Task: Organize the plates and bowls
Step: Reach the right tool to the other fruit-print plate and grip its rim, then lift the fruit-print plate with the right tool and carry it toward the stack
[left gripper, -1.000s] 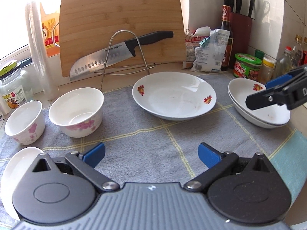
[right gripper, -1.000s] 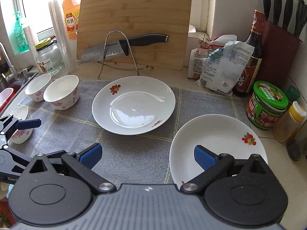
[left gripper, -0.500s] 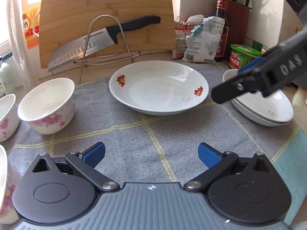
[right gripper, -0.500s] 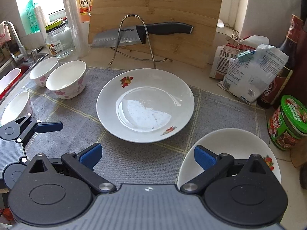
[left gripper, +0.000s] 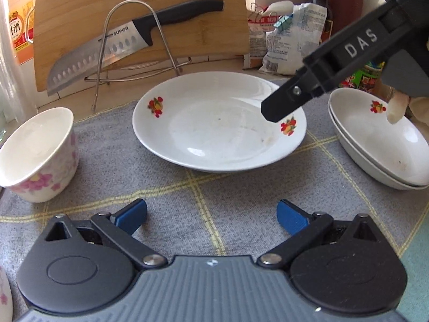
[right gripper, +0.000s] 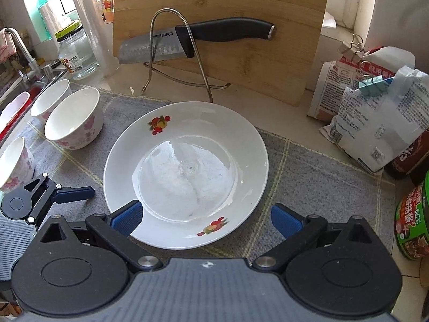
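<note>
A white plate with fruit prints point(left gripper: 214, 123) point(right gripper: 185, 171) lies in the middle of the grey mat. My right gripper point(right gripper: 205, 218) hangs open just above the plate's near rim, holding nothing; in the left wrist view its black finger point(left gripper: 316, 83) reaches over the plate's right edge. My left gripper point(left gripper: 211, 216) is open and empty over the mat, in front of the plate. Two stacked plates point(left gripper: 375, 139) rest at the right. Flowered white bowls point(left gripper: 37, 153) point(right gripper: 73, 118) point(right gripper: 51, 100) point(right gripper: 14, 163) stand at the left.
A bamboo cutting board point(right gripper: 219, 26) leans on the wall behind a wire rack point(right gripper: 171, 51) holding a knife point(right gripper: 193, 40). Food bags point(right gripper: 375, 123), a green-lidded jar point(right gripper: 413, 220) and a sauce bottle point(left gripper: 321, 5) crowd the right. A glass jar point(right gripper: 75, 51) and sink point(right gripper: 16, 94) lie left.
My right gripper moved left from over the stacked plates to over the middle plate. My left gripper moved forward and right, closer to that plate. Both stayed open.
</note>
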`<state>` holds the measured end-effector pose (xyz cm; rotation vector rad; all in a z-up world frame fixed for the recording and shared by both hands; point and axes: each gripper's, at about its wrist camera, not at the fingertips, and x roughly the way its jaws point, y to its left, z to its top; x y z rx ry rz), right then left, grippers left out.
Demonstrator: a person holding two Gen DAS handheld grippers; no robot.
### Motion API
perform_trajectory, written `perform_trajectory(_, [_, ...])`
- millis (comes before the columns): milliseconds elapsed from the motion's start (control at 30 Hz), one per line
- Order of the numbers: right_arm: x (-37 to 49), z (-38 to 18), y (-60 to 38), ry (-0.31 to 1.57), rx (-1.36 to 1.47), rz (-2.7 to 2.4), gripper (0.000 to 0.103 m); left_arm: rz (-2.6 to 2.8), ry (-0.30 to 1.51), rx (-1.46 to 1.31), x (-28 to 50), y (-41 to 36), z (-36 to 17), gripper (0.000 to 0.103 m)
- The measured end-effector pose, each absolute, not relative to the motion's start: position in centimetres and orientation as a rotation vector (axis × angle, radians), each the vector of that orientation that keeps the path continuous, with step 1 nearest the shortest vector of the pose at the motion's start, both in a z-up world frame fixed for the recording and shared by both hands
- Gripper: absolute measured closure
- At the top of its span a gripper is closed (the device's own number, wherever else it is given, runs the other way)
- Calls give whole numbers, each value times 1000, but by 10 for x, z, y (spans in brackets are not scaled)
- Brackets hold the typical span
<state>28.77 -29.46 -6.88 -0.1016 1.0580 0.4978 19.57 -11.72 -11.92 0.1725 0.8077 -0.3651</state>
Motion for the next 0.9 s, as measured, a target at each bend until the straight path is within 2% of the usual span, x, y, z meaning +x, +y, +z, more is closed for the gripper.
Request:
perform_trajectory(500, [350, -106, -292, 1199, -66, 563, 0, -448, 759, 193, 221, -119, -123, 0])
perform_trajectory(900, [375, -109, -282, 1173, -77, 641, 0, -512, 725, 203, 231, -116, -125, 1])
